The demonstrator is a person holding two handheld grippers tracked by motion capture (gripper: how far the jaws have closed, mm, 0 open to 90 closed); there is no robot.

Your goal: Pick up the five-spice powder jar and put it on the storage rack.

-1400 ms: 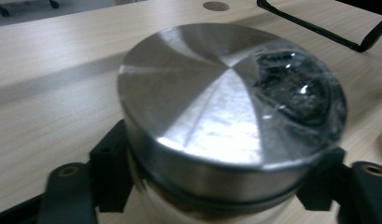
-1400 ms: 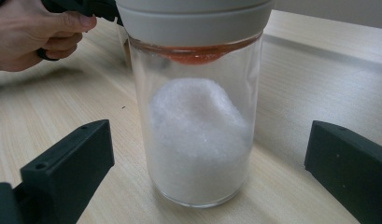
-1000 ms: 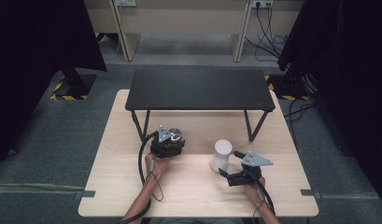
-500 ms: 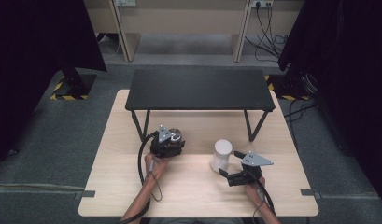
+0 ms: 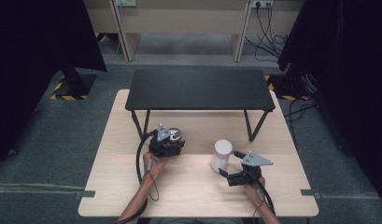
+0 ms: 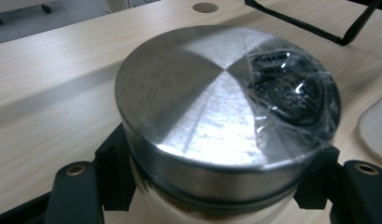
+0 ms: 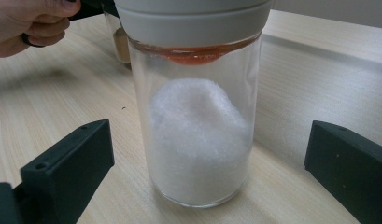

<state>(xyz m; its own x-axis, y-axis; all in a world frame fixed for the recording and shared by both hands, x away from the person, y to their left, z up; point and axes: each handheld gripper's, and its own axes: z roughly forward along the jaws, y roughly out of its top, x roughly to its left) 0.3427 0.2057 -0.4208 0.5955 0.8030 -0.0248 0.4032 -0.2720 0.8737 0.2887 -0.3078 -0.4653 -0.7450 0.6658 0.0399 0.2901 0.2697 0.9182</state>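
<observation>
Between the left tongs (image 6: pixel 216 186), a round brushed-steel lid (image 6: pixel 212 98) on a jar.

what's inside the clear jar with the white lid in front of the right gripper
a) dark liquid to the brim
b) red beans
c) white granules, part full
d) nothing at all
c: in the right gripper view the clear jar holds a mound of white granules filling its lower part, and it stands on the table between the open jaws of the right gripper, untouched.
</observation>
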